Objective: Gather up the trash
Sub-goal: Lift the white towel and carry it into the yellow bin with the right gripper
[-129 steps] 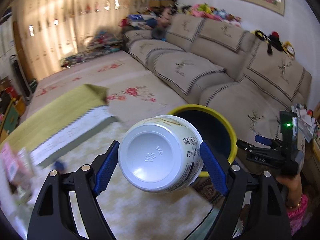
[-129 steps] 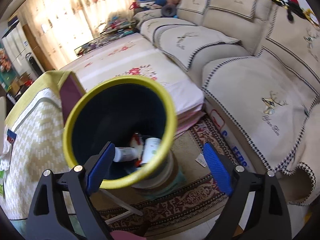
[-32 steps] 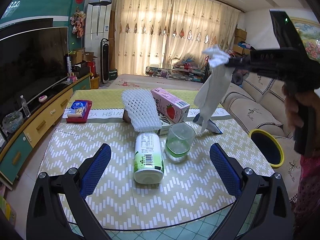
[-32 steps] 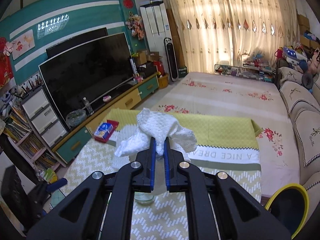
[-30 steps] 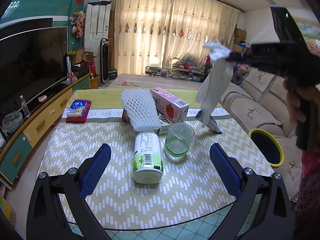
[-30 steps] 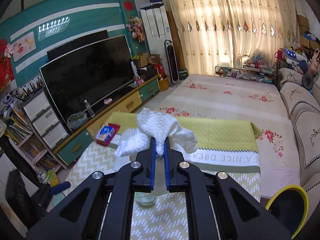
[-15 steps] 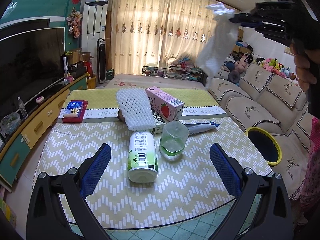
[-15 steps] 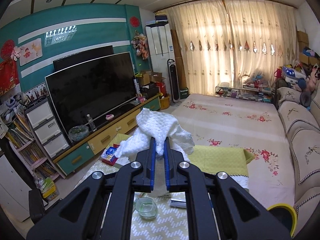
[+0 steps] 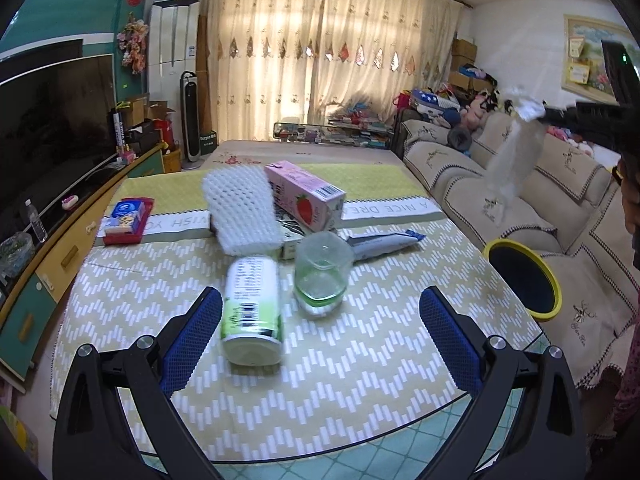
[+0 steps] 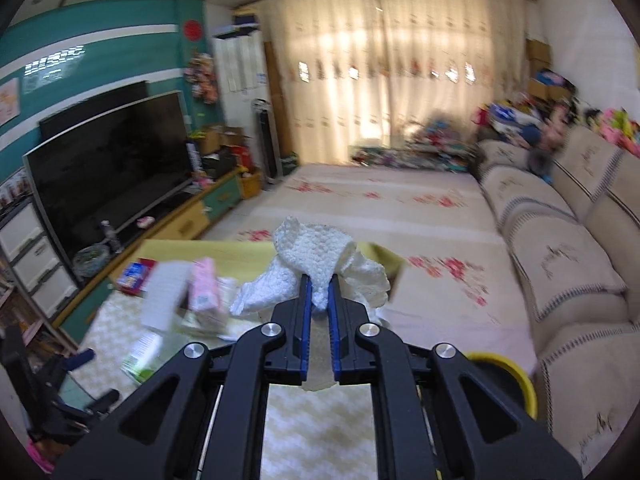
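My right gripper (image 10: 319, 288) is shut on a crumpled white paper towel (image 10: 316, 256), held in the air; the left wrist view shows that towel (image 9: 510, 152) blurred, hanging at the right above the sofa. My left gripper (image 9: 320, 320) is open and holds nothing, hovering over the near part of the table. Just ahead of it lie a white and green bottle (image 9: 252, 312) on its side and a clear plastic cup (image 9: 322, 272). Behind them are a white foam net (image 9: 240, 212), a pink strawberry milk carton (image 9: 306, 196) and a flat wrapper (image 9: 380, 240). The yellow-rimmed bin (image 9: 524, 276) stands right of the table.
A small red and blue packet (image 9: 126, 220) lies at the table's far left. The beige sofa (image 9: 520, 208) runs along the right, close behind the bin. A TV cabinet (image 9: 48, 240) lines the left wall. A person's hand and sleeve (image 9: 628, 360) show at the right edge.
The right gripper has swung the paper towel to the right, away from over the table toward the sofa side. The left gripper has drifted slightly, staying open over the table.
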Tool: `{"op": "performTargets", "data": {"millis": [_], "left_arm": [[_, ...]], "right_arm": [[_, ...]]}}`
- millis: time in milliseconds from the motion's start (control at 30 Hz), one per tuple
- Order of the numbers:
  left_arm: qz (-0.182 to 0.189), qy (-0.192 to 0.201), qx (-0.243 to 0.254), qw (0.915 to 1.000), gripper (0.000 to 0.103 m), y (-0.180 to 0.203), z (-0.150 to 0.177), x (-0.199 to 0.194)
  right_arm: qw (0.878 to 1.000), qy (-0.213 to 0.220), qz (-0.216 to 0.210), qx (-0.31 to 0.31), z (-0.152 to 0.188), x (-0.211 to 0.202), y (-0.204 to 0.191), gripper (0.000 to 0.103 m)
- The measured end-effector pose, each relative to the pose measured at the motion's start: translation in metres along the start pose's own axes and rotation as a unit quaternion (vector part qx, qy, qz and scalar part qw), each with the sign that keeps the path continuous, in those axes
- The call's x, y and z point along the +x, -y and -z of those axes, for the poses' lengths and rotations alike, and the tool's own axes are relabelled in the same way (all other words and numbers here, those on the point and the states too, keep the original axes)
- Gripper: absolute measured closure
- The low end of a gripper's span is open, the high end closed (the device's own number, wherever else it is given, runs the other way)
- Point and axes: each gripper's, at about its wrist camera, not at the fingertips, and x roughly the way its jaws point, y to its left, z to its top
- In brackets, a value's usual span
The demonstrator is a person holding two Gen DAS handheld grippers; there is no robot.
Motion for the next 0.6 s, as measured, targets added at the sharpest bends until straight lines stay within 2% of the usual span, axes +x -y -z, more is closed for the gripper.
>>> {"op": "performTargets", "data": {"millis": [167,400,600], "left_arm": [[0.009,-0.013,0.018,0.9997,0.006,0.021,-0.002,0.014],[0.016,-0.023,0.048,0.9984,0.006,0.052,-0.007,0.027],[0.029,-0.038,0.053,0.9974,0.006,0.068,-0.013,0.044]], "right_arm": [[0.998,-0.034,0.044,0.036,0.024,0.014,0.052,0.094],[0.987,-0.077,0.097,0.099,0.073,0.041,0.128,0.094],[0.980,-0.096,0.125,0.122,0.100,0.050,0.158,0.094]]}}
